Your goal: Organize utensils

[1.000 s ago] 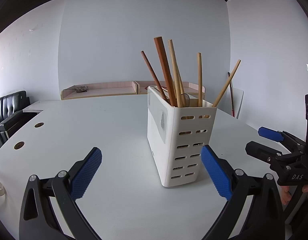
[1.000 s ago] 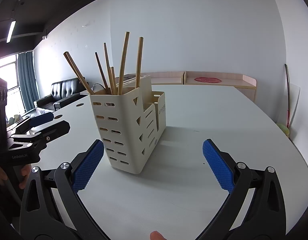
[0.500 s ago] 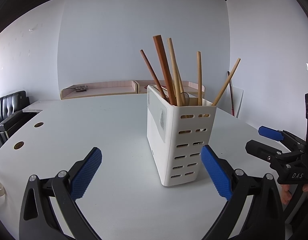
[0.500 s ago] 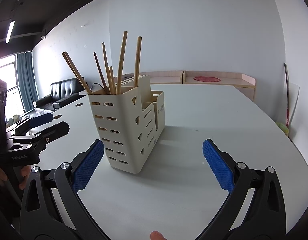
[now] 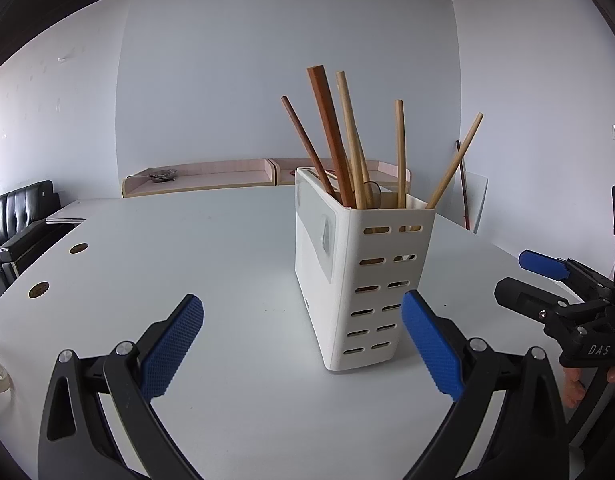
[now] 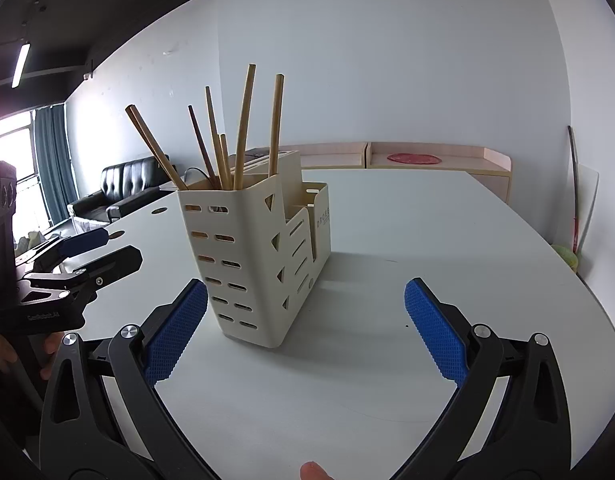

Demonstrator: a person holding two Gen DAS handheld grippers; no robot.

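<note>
Standing upright at 12 o'clock of both grippers, the utensil holder [image 5: 363, 276] is sitting on the worktop [image 5: 195, 248]; left gripper [image 5: 303, 336] and right gripper [image 6: 305, 320] are hovering with jaws released, similarly near.

The utensil holder [image 5: 359, 280] is white in the left wrist view and looks more cream in the right wrist view, with rows of short slots and some triangle cut-outs on its walls. The utensil handles [image 5: 349, 148] in it are light tan wood, but two are dark reddish brown. The table [image 6: 407, 240] is plain white. The left gripper [image 5: 303, 344] and the right gripper [image 6: 307, 332] have black frames and blue pads with a fine grid texture. The sofa [image 6: 119, 184] is black and tufted, the curtain [image 6: 53, 160] dark teal.
</note>
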